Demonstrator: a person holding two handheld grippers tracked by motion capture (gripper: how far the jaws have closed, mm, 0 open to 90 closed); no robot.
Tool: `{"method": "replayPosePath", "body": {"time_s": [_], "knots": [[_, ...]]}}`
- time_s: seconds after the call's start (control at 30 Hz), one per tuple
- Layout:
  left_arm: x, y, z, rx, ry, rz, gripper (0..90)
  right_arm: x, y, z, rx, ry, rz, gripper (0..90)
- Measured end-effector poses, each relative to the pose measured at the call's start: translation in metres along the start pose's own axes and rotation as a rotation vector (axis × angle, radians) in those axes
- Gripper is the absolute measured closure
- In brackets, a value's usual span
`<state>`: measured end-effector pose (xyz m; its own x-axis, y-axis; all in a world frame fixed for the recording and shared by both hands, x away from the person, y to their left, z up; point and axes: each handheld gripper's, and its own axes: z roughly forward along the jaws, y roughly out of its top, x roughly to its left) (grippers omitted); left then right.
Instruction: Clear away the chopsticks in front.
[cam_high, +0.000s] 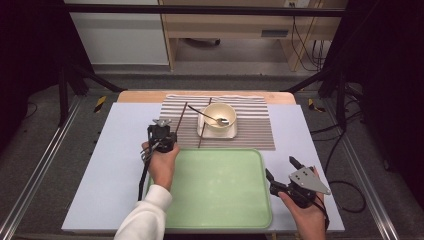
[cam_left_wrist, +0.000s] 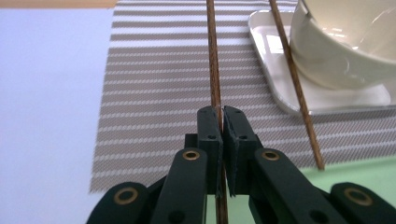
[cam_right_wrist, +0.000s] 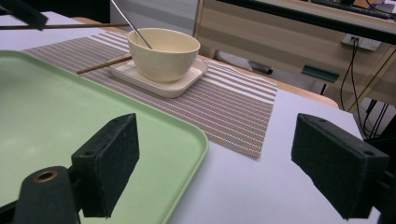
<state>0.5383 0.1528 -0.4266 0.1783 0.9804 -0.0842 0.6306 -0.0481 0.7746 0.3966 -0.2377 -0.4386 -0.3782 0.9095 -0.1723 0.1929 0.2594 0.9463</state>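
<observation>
On the striped placemat (cam_high: 250, 131), left gripper (cam_high: 163, 131) has its jaws pinched tight on a dark wooden chopstick (cam_high: 180, 119); left gripper view shows the stick (cam_left_wrist: 214, 65) running straight through the narrow slot between the two pads (cam_left_wrist: 208, 128) and out ahead over the stripes. Gripper sits at the mat's near-left corner, just past the far-left corner of the green tray (cam_high: 220, 210). High view: gripped stick angles up toward the mat's far edge, left of the bowl. Second chopstick (cam_high: 204, 124) lies loose on the mat between the gripped one and the white square plate (cam_high: 202, 131), its far part resting along the plate's left rim; same stick in left gripper view (cam_left_wrist: 299, 93), near end stopping just short of the tray edge. Cream bowl (cam_high: 220, 118) stands upright on the plate, metal spoon (cam_high: 214, 119) inside it with the handle leaning out to the left. Right gripper (cam_high: 280, 172) is held off the tray's right edge over the pale table cover (cam_high: 115, 165), well apart from the mat items; jaws spread wide, nothing between them. Right gripper view: both pads (cam_right_wrist: 112, 163) far apart, tray rim (cam_right_wrist: 187, 154) and bare cover between them, bowl (cam_right_wrist: 163, 52) on plate (cam_right_wrist: 159, 77) beyond
</observation>
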Motion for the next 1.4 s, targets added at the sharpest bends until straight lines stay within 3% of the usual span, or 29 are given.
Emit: {"method": "replayPosePath", "body": {"time_s": [0.33, 0.53, 0.7, 1.07, 1.4], "knots": [[0.024, -0.024, -0.034, -0.022, -0.001, -0.065, 86.0, 0.000, 0.000, 0.001, -0.002, 0.003, -0.001, 15.1], [0.031, -0.034, -0.050, -0.034, -0.014, -0.087, 86.0, 0.000, 0.001, 0.001, -0.004, 0.003, 0.000, 15.1], [0.035, -0.041, -0.063, -0.055, -0.023, -0.112, 86.0, 0.000, 0.001, 0.000, -0.007, 0.003, 0.003, 15.1], [0.032, -0.047, -0.083, -0.081, -0.034, -0.107, 86.0, -0.002, 0.001, -0.001, -0.011, 0.002, 0.025, 15.2], [0.036, -0.051, -0.096, -0.107, -0.026, -0.128, 86.0, -0.003, 0.000, -0.001, -0.009, -0.002, 0.019, 15.1]]}}
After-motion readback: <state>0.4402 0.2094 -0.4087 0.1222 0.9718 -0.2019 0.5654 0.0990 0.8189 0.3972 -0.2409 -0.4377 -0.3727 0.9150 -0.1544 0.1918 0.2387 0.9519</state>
